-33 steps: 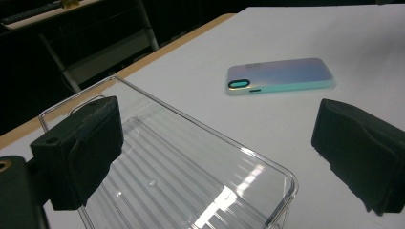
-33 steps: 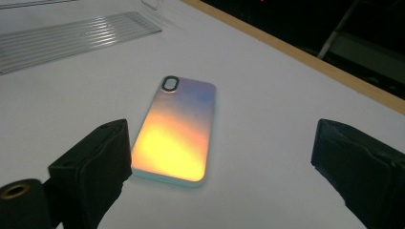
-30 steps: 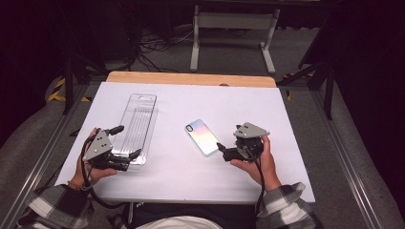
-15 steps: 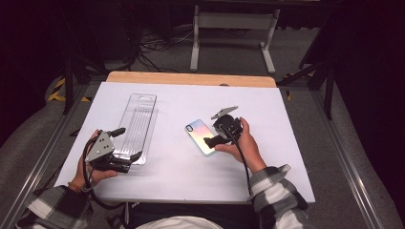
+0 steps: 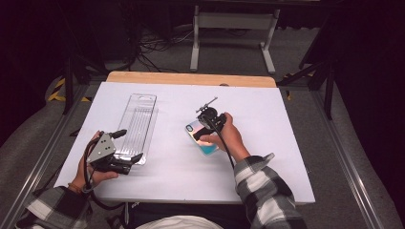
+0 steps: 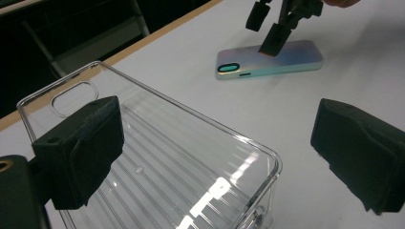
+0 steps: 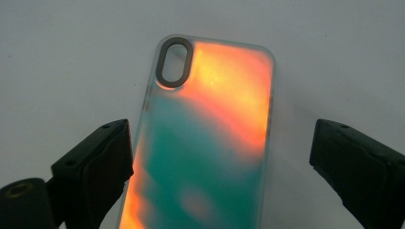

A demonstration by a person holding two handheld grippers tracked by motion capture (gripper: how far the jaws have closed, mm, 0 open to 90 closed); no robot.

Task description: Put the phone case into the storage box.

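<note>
I see the right gripper (image 5: 208,116) right over the phone case (image 5: 203,138), pointing down at it. Its jaws stand apart and have just been opening wider; in the right gripper view the phone case (image 7: 205,143) lies between them, pads clear of both long edges. The case lies flat on the white table (image 5: 286,143), back up, camera cutout (image 7: 173,62) at the far end (iridescent finish, orange and teal up close).

The left gripper (image 5: 125,145) sits at the near end of the clear plastic tray (image 5: 136,126), jaws apart. In the left gripper view one pad (image 6: 86,148) overlaps the tray (image 6: 191,167), the other is off its side over bare table. I can't tell if it touches.
</note>
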